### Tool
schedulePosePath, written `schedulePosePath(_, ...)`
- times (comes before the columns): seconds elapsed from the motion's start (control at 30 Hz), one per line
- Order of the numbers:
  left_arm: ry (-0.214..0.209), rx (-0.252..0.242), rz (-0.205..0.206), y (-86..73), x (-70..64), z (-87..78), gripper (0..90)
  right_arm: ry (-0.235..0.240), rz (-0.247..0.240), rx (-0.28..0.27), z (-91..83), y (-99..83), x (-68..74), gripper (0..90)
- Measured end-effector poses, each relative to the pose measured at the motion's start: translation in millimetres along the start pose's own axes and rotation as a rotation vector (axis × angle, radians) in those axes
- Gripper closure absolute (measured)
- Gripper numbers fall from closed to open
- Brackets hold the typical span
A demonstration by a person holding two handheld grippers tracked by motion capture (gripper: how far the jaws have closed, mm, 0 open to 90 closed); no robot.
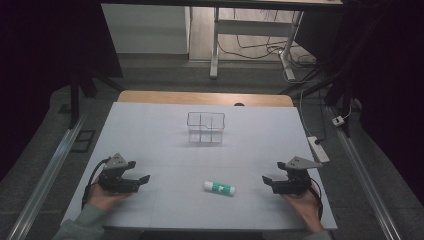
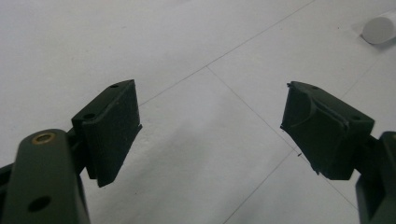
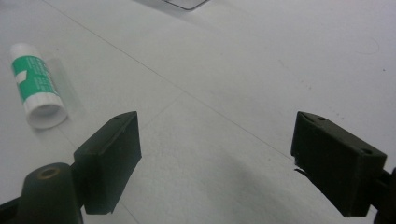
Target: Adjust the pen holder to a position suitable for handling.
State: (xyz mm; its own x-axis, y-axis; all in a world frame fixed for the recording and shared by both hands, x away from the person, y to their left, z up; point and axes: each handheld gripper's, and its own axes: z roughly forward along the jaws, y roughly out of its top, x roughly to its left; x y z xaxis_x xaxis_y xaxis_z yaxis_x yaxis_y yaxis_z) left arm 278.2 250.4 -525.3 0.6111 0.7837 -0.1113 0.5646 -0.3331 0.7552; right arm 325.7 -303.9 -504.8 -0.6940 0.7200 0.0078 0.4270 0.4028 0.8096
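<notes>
White table (image 1: pixel 165 125), person seated at near edge with a gripper in each hand. Left gripper (image 1: pixel 140 175) rests low at the near-left of the table, held by the left hand (image 1: pixel 102 196); jaws wide apart, nothing between them, bare surface under them in the left gripper view (image 2: pixel 210 126). Right gripper (image 1: pixel 269 176) sits at the near-right, held by the right hand (image 1: pixel 305 205); jaws also spread wide and empty, as the right gripper view (image 3: pixel 215 158) shows. Both grippers point inward toward the table centre.

Glue stick (image 1: pixel 219 188), white with green label, lies on its side on the table between the two grippers, nearer the right one, apart from both. In the right gripper view it lies at upper left (image 3: pixel 37 84), cap end toward the camera, clear of the jaws. In the left gripper view its white end peeks in at the top right corner (image 2: pixel 379 29).

Clear plastic container (image 1: pixel 206 127) with inner dividers stands upright farther back, centre of table, well apart from the glue stick. Looks empty.
</notes>
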Motion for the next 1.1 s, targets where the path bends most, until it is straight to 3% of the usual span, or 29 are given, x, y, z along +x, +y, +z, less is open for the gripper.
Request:
schedulePosePath(0.5,-0.003,-0.007,-0.001,1.3,-0.1,-0.3,19.2,-0.015,-0.006,0.005,0.5,-1.4,-0.3,15.5)
schedulePosePath(0.73,-0.017,-0.022,-0.001,17.3,1.5,5.3,19.4,-0.018,-0.005,-0.001,0.6,-1.4,-1.2,15.5)
schedulePosePath(1.1,-0.030,-0.010,0.004,27.3,1.9,11.3,20.6,-0.020,-0.011,-0.002,0.4,-1.5,-0.2,15.5)
